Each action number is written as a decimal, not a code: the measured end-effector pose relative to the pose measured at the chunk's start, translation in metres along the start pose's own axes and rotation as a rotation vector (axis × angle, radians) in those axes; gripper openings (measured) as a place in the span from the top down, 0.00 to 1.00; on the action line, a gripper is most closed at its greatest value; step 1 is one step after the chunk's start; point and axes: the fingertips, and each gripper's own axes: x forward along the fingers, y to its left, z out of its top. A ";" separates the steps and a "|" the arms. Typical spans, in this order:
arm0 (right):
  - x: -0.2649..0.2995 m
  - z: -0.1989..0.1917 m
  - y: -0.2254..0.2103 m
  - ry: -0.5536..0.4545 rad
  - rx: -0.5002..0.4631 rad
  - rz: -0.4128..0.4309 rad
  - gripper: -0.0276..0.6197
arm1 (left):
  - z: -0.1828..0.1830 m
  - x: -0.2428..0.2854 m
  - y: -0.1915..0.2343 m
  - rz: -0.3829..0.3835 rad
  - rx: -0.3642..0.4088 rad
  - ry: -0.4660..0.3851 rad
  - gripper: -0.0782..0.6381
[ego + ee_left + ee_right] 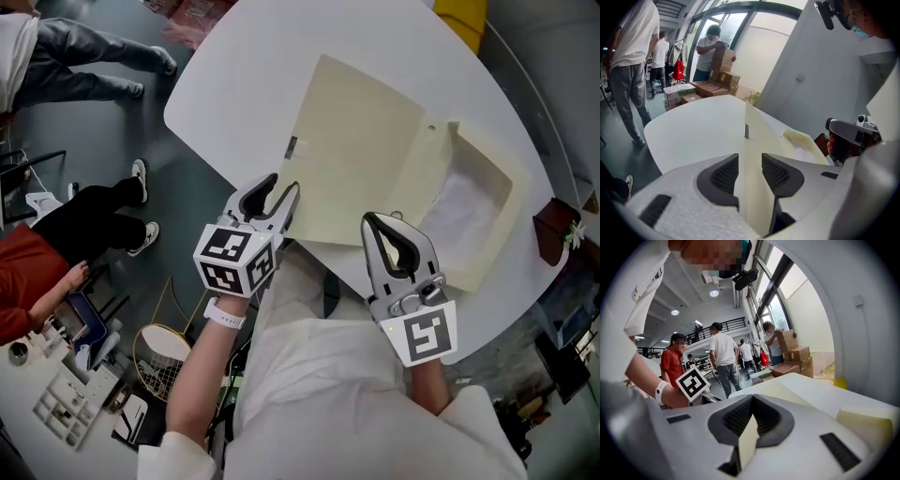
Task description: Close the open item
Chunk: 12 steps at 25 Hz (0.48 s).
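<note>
A cream box lies open on the white round table (234, 94), its flat lid (361, 155) spread to the left of its tray (478, 211). My left gripper (281, 192) stands at the lid's near left corner. In the left gripper view (750, 171) the lid (757, 140) runs edge-on between the dark pads (780, 173), and the jaws stand open around it. My right gripper (394, 225) is at the lid's near edge, close to the tray. In the right gripper view (751, 420) the jaws are shut on a sliver of the lid (747, 441).
A yellow object (464, 19) sits beyond the table's far edge, and a dark red holder (555, 230) stands at the right. Several people stand around, one by stacked cardboard boxes (719, 70). A wire basket (164, 361) rests on the floor at the left.
</note>
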 end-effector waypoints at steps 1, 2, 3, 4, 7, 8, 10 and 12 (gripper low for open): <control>0.000 -0.002 0.000 0.002 0.001 -0.001 0.93 | -0.001 0.002 0.001 -0.002 -0.001 0.005 0.68; 0.000 -0.004 0.001 0.004 0.003 -0.001 0.93 | -0.002 0.003 0.002 -0.004 -0.001 0.010 0.68; 0.000 -0.005 0.001 0.005 0.004 -0.002 0.93 | -0.002 0.004 0.003 -0.006 -0.002 0.013 0.68; -0.001 -0.005 0.001 0.005 0.006 -0.004 0.93 | -0.002 0.005 0.003 -0.006 -0.001 0.015 0.69; -0.003 -0.004 0.000 -0.003 0.007 -0.012 0.93 | -0.001 0.003 0.002 -0.008 -0.010 0.011 0.78; -0.004 -0.004 0.000 -0.006 0.007 -0.015 0.93 | -0.001 0.002 0.001 -0.013 -0.024 0.007 0.81; -0.006 -0.002 0.000 -0.010 0.007 -0.021 0.93 | 0.000 0.000 -0.002 -0.028 -0.062 -0.001 0.84; -0.009 -0.001 0.000 -0.014 0.004 -0.025 0.93 | 0.003 -0.003 -0.005 -0.035 -0.067 -0.007 0.85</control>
